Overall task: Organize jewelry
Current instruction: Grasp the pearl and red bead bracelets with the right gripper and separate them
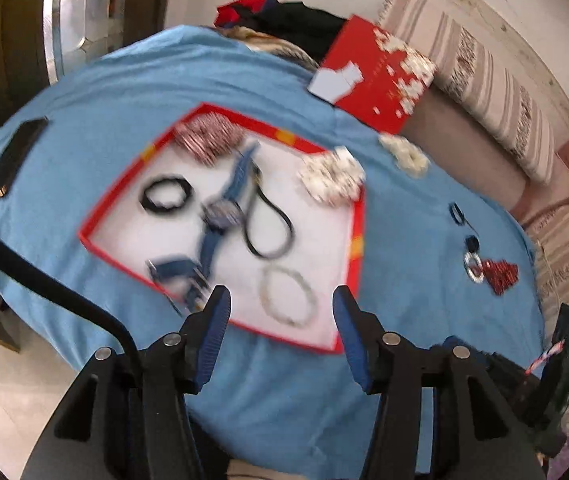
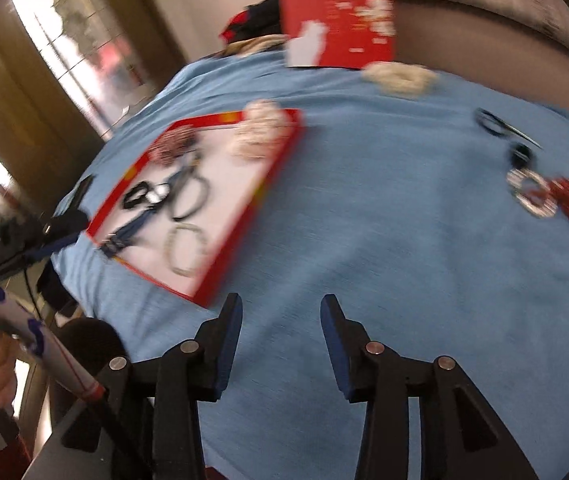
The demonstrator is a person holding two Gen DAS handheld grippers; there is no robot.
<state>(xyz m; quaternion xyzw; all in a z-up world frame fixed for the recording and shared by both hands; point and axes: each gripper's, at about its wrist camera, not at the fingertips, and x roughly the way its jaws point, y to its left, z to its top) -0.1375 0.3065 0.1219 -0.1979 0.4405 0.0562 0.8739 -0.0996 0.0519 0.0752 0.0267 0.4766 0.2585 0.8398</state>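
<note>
I've got both claws, left claw (image 1: 281, 298) & right claw (image 2: 280, 306), spread wide w/ nothing held, over the blue-clothed counter (image 1: 124, 92), where the red-rimmed tray (image 1: 116, 196) holds a blue watch (image 1: 220, 216), black loop (image 1: 268, 228), pearl bracelet (image 1: 286, 296) & scrunchies, w/ keyring bits (image 2: 532, 192) lying outside.

Red-rimmed tray (image 1: 122, 192) holds blue watch (image 1: 220, 216), bracelets; red tassel piece (image 1: 498, 274) outside.

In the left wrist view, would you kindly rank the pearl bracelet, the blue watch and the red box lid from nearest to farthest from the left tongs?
1. pearl bracelet, in the tray just ahead of the left tongs.
2. blue watch, mid-tray, slightly left.
3. red box lid, far right on the cloth.
</note>
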